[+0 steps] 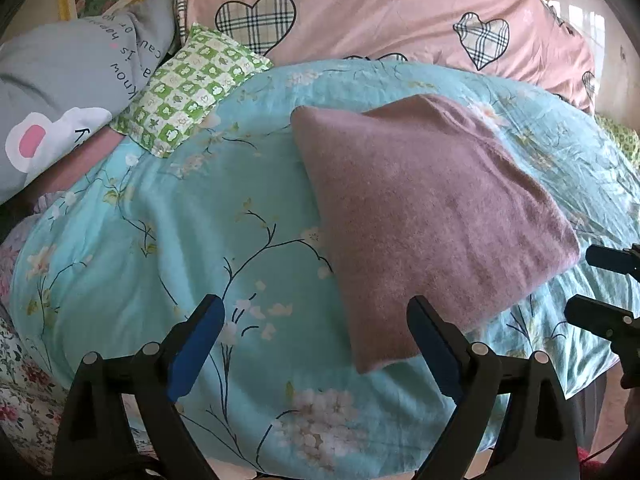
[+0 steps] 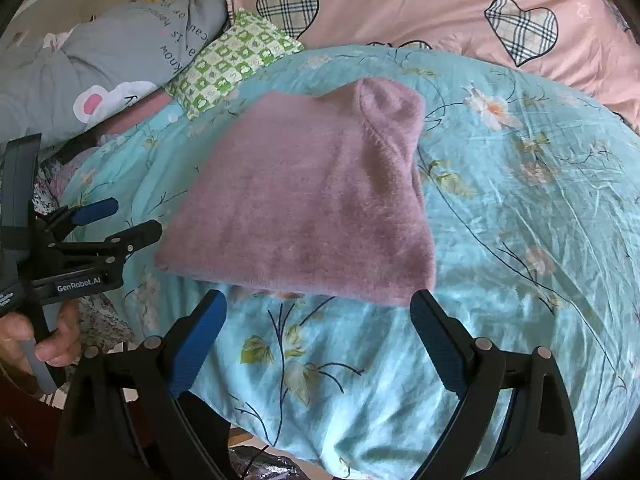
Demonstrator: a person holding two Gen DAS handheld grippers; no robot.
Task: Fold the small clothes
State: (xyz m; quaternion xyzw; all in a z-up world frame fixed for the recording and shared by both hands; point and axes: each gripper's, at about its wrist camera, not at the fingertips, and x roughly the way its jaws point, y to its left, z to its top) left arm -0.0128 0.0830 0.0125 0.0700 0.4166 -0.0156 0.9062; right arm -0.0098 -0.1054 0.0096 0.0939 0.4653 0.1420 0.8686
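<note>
Item: one small mauve fleece garment (image 2: 304,196), fuzzy knit, already folded into a rough square with a doubled, rounded tube (a sleeve or collar; which one cannot be told) at its far corner. Location: lying flat on the turquoise floral quilt (image 2: 520,240) that covers the bed, near the quilt's near edge and roughly midway along it, well clear of the green checked pillow (image 2: 232,60), the grey printed bedding (image 1: 60,68) and the pink heart-print duvet (image 2: 440,8) at the head end. Handling, as judged: light, soft and limp, no stiffness to carry its own shape; the napped surface should grip the pads well rather than slip; not fragile, though a pinch may drag the loose quilt cover up with it. Suggested hold: the near corners of the folded square, catching all layers together so the stack does not splay open; the thick tube end is the least tidy place to grasp. Left gripper (image 1: 316,344): jaws spread wide, nothing between them, poised just short of the garment's near left corner. Right gripper (image 2: 320,340): likewise spread wide and empty, its right finger just beside the near right corner. A hand (image 2: 48,340) holds the left gripper's handle.
</note>
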